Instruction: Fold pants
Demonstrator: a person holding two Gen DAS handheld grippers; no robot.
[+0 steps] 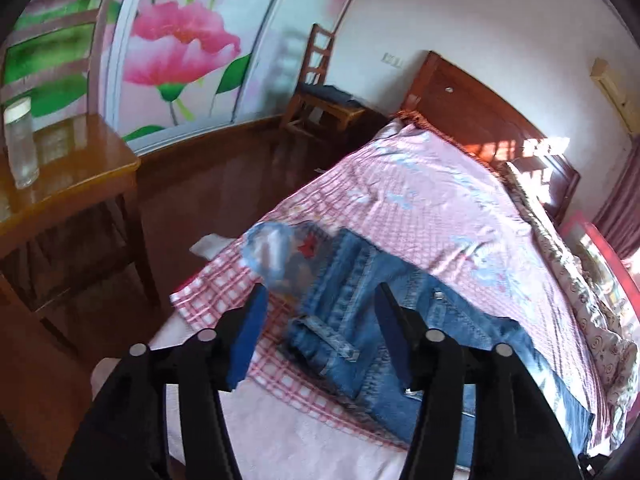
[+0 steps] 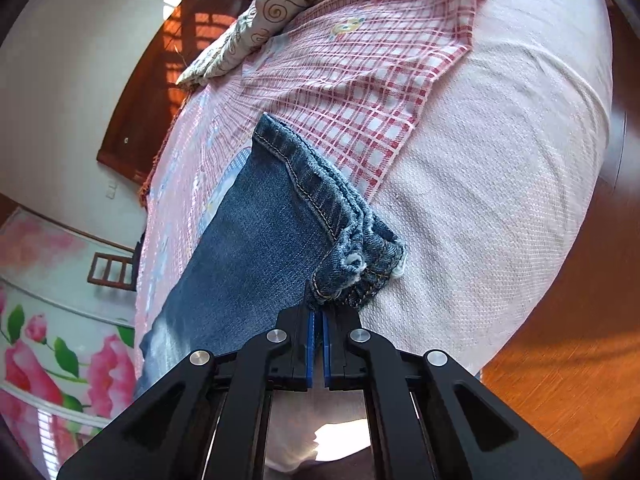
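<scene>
Left gripper (image 1: 320, 332) approx half open, nothing btwn blue pads (image 1: 246, 340), hovering above waistband end of jeans (image 1: 360, 320), not touching. Right gripper (image 2: 318, 344) clamped tight on bunched leg hems of jeans (image 2: 256, 240) near bed's foot edge. Jeans spread flat across bed (image 1: 420, 184), partly on pink plaid sheet (image 2: 352, 80), hems over white cover (image 2: 500, 200).

Blue denim pants (image 1: 360, 320) lie across a bed, over its pink checked sheet, faded and stitched in tan thread. The waistband end, with belt loops and a metal button, rests flat near the bed's edge. At the other end the hems (image 2: 352, 248) are bunched and lifted, pinched at one corner, the leg running back in a straight band.
</scene>
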